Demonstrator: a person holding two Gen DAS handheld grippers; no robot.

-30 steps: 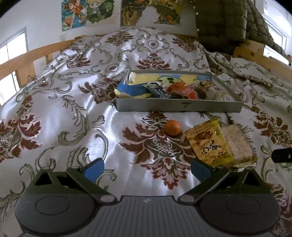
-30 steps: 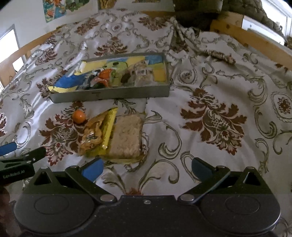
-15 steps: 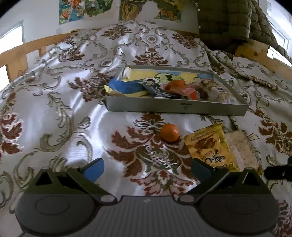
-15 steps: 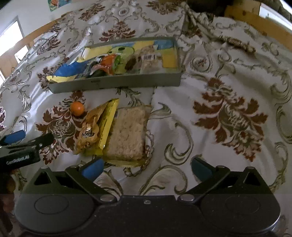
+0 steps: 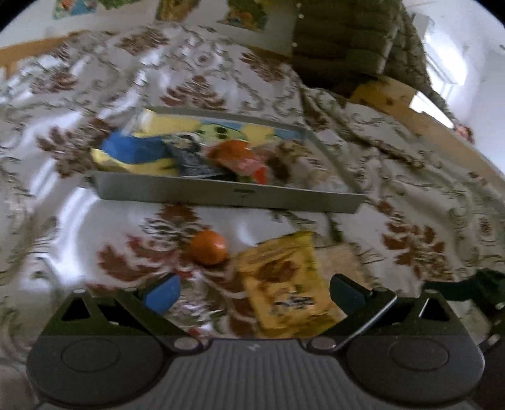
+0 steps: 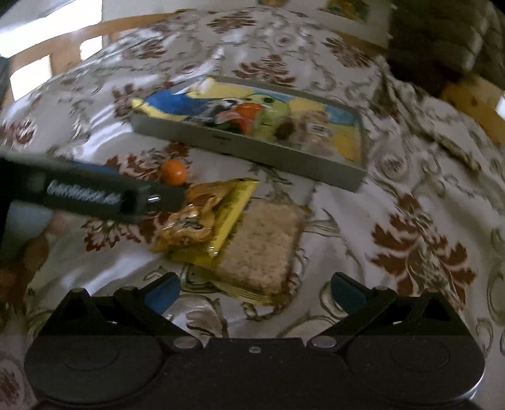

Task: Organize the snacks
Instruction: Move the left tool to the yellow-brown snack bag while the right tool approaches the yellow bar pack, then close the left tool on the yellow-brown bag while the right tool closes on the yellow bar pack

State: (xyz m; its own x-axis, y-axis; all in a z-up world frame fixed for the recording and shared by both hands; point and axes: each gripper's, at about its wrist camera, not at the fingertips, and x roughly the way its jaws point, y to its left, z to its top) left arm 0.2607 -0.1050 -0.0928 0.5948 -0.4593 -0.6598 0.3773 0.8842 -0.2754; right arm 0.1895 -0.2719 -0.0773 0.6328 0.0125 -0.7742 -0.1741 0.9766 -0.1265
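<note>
A grey tray (image 5: pixel 221 192) (image 6: pixel 284 157) holding several snack packets lies on the patterned bedspread. In front of it sit a small orange fruit (image 5: pixel 208 247) (image 6: pixel 173 171), a yellow snack packet (image 5: pixel 284 284) (image 6: pixel 202 214) and a pale rice-cake bar (image 6: pixel 262 246) in clear wrap. My left gripper (image 5: pixel 252 293) is open, low over the bedspread, with the yellow packet between its fingers and the orange just ahead. My right gripper (image 6: pixel 255 291) is open over the near end of the rice-cake bar. One left-gripper finger (image 6: pixel 94 192) reaches in beside the orange in the right wrist view.
A wooden bed frame (image 5: pixel 419 123) runs along the right, with a dark quilted cover (image 5: pixel 347 41) heaped at the head of the bed. Posters (image 5: pixel 246 12) hang on the wall behind. A window (image 6: pixel 34 69) is at the left.
Both grippers have moved forward and lower toward the loose snacks. The left gripper now reaches up to the orange and yellow packet; the right view has swung left. Both frames are motion-blurred.
</note>
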